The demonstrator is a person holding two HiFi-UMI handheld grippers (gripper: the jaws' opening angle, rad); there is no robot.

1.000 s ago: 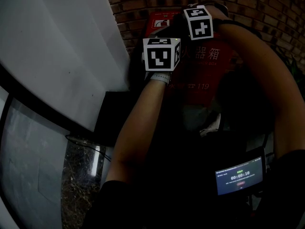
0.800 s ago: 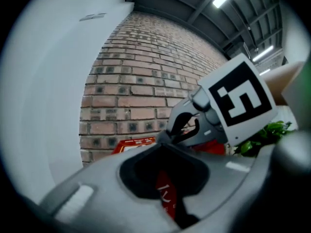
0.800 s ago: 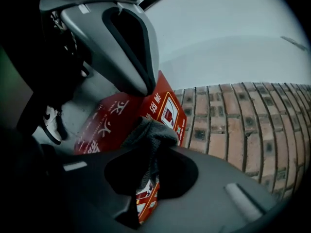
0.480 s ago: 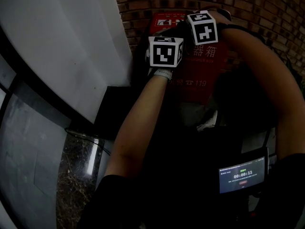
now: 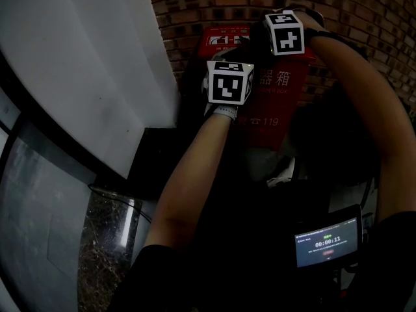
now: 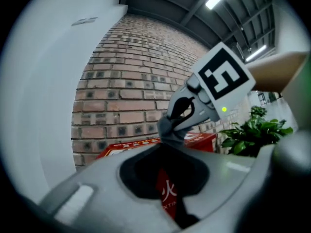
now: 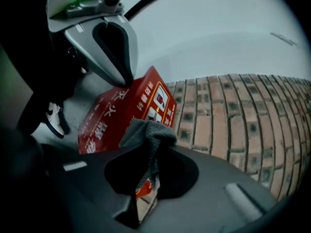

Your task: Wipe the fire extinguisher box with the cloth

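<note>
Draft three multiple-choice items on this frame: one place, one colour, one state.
1. Where is the fire extinguisher box?
A. On a table
B. At the brick wall
C. Inside a cabinet

2. What colour is the cloth?
A. Yellow
B. Blue
C. Grey

3. What state is the right gripper in?
A. Shut on the cloth
B. Open and empty
C. Shut on a bottle

Key:
1 B: both gripper views show bricks right behind the red box.
2 C: the right gripper view shows grey fabric.
3 A: the cloth is clamped in it in that view.
</note>
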